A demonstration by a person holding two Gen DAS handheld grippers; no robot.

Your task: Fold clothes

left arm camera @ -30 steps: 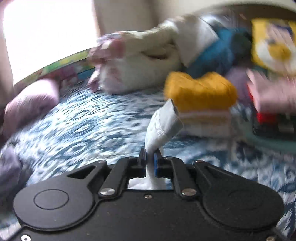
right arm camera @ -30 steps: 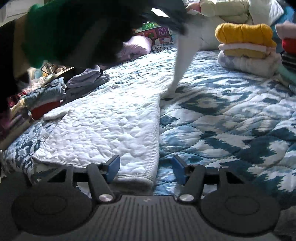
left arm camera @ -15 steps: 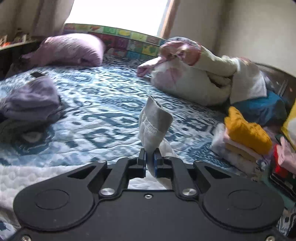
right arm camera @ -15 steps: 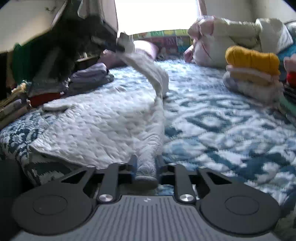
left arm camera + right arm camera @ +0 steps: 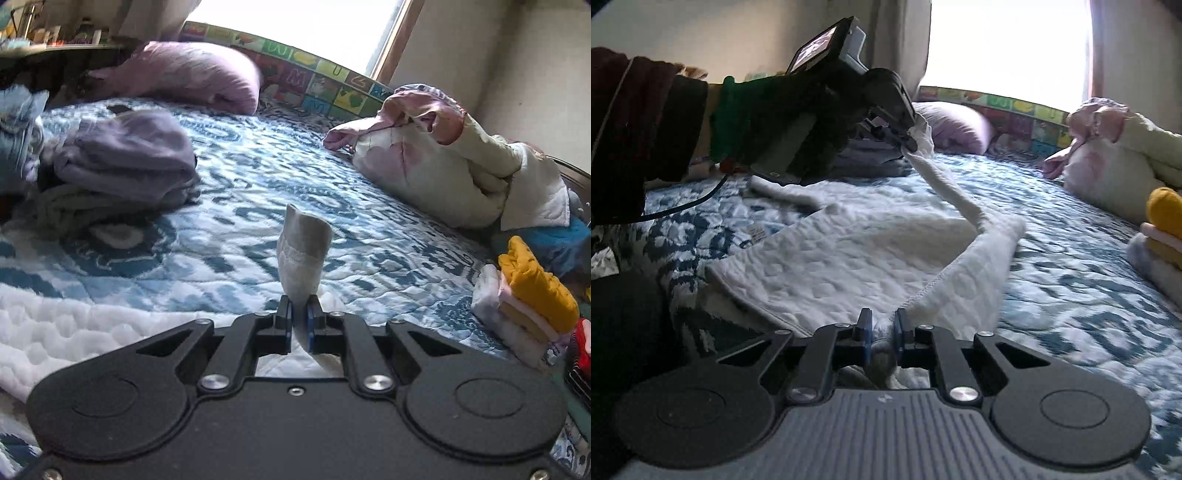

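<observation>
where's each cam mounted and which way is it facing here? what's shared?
Left wrist: on the left gripper, looking across the bed toward the window; only its own fingers show, pinching the white garment.
Right wrist: on the right gripper, facing the window too; the gloved hand shows.
Shared: garment, purple pillow, yellow stack.

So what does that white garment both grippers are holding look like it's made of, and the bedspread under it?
White garment: soft quilted fabric, probably cotton knit; matte, with puffy stitched bumps and a sewn hem. It sags limply between the left gripper and right gripper. Bedspread: quilted woven cloth, blue-and-white print, stitched ripples, matte.
</observation>
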